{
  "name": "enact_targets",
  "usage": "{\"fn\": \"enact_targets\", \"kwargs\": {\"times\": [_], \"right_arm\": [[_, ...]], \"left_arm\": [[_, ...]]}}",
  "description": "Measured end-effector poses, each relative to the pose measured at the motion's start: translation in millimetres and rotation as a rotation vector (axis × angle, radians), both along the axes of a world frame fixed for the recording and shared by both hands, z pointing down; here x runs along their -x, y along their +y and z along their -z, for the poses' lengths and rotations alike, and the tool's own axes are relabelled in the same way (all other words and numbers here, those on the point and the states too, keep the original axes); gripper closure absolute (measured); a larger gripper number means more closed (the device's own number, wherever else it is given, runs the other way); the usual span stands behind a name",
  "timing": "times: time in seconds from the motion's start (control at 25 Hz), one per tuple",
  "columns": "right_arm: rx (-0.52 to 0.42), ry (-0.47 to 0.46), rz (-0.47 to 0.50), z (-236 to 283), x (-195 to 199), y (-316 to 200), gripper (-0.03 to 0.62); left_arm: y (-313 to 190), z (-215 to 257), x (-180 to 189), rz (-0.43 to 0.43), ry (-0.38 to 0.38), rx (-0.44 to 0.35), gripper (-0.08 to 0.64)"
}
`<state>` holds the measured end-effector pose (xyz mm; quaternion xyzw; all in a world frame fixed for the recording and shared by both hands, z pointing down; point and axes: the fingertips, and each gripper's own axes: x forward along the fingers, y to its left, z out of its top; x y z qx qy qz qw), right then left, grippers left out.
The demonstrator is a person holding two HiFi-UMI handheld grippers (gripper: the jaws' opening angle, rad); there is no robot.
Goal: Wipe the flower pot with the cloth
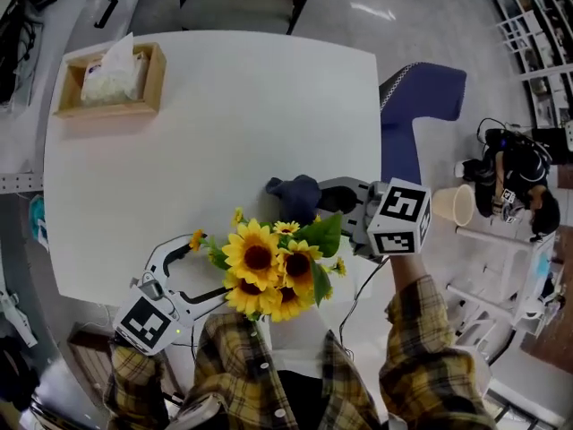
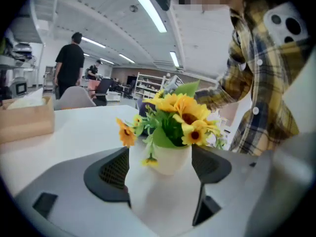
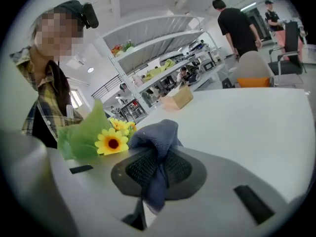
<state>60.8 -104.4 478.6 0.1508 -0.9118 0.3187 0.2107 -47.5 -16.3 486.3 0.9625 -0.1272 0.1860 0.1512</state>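
Desk [image 1: 224,106] carries the pot [image 2: 170,159] of sunflowers [image 1: 269,267] at its near edge. Jaws of left gripper [image 2: 160,174] released, spread wide, pot between the tips, not gripped. Jaws of right gripper [image 3: 155,169] clenched on blue cloth [image 3: 160,132], just beside the flowers.

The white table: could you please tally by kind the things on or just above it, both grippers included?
Flower pot: 1
Blue cloth: 1
Wooden tissue box: 1
Grippers: 2, the left gripper and the right gripper
Total: 5
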Motion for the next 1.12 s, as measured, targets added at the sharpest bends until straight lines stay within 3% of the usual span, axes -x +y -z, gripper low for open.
{"fn": "enact_targets", "kwargs": {"times": [0.2,0.36,0.48,0.68,0.8,0.96,1.12], "right_arm": [[-0.121,-0.011,-0.111,45,-19,5,0.563],[-0.245,-0.015,-0.17,91,-23,13,0.563],[-0.323,-0.025,-0.219,129,-24,23,0.563],[-0.469,-0.082,-0.34,186,-28,32,0.563],[-0.53,-0.135,-0.406,219,-31,47,0.563],[-0.587,-0.187,-0.413,245,-22,63,0.563],[-0.582,-0.21,-0.412,246,-14,82,0.563]], "left_arm": [[4,50,17,0.201,0.146,0.073,0.174],[1,111,24,0.29,0.311,0.057,0.237],[2,158,18,0.33,0.388,0.037,0.28],[0,208,2,0.39,0.418,-0.029,0.392],[5,229,-9,0.416,0.396,-0.059,0.441],[5,248,-22,0.449,0.362,-0.121,0.509],[14,258,-35,0.461,0.362,-0.123,0.549]]}}
